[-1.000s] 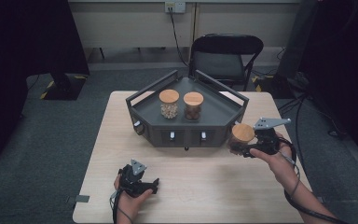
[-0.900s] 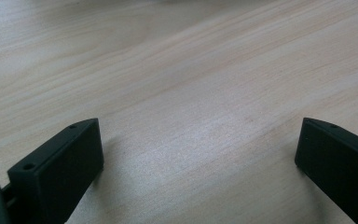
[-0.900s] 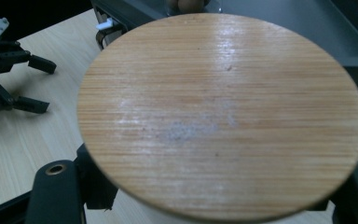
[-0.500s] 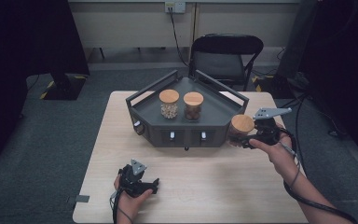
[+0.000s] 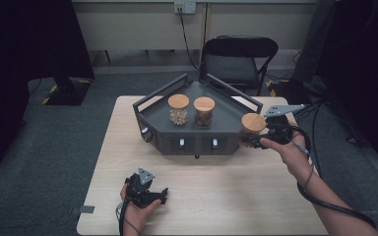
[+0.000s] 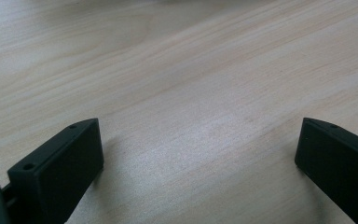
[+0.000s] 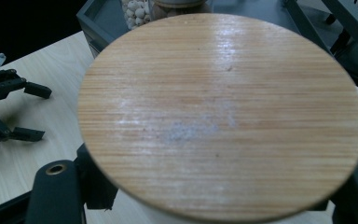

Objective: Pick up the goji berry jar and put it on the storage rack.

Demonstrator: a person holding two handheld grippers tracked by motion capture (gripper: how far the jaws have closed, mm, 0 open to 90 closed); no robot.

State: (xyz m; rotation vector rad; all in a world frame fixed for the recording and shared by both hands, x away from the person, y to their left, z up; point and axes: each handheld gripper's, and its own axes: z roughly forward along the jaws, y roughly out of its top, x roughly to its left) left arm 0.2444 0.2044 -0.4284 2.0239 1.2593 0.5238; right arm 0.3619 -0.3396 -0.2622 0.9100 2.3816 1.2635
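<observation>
Sitting clamped between the right gripper's (image 5: 248,141) fingers (image 7: 56,186), the jar (image 5: 252,127).

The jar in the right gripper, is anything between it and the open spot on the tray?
The tray's near right rail stands between the jar and the bare floor right of the two standing jars; the jar looks lifted about level with it.

Glass jar (image 5: 251,130) with round wooden lid (image 7: 223,114), upright, lifted beside the grey tray's (image 5: 224,115) right corner
</observation>
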